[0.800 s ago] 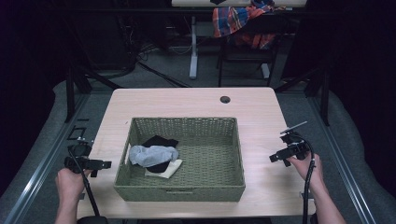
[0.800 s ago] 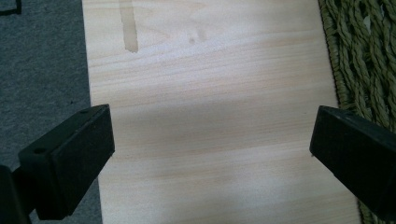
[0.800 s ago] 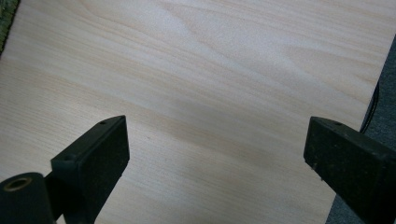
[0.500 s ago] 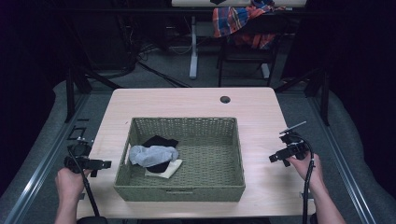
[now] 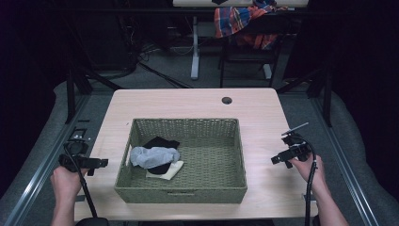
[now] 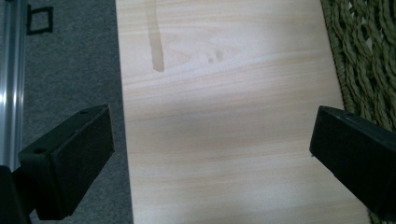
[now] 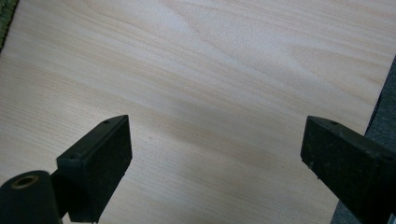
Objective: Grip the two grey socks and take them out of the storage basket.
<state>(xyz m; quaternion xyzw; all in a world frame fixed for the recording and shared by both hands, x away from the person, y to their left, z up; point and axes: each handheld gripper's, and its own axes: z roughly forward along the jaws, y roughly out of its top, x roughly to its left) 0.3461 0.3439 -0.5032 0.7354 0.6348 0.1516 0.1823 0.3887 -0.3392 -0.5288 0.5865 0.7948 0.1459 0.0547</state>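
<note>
While one rectangular green woven basket point(image 5: 188, 188) sits in the middle of the pale wooden table point(image 5: 188, 101), two tools flank it — one at each side, both held apart from it. Three pieces of cloth lie bunched together in the basket's left half: a crumpled light grey cloth point(image 5: 154, 156) on top, a black cloth point(image 5: 161, 142) partly under it, and a cream cloth point(image 5: 170, 171) at the near side. At the table's left edge the left tool point(image 5: 101, 162) has its jaws spread wide with nothing between them; its own view shows bare wood, grey carpet floor point(image 6: 70, 56) and the basket's weave. On the other side the right tool point(image 5: 276, 160) is likewise wide apart and empty, over bare tabletop. One small dark round hole point(image 5: 227, 100) marks the table's far side.
</note>
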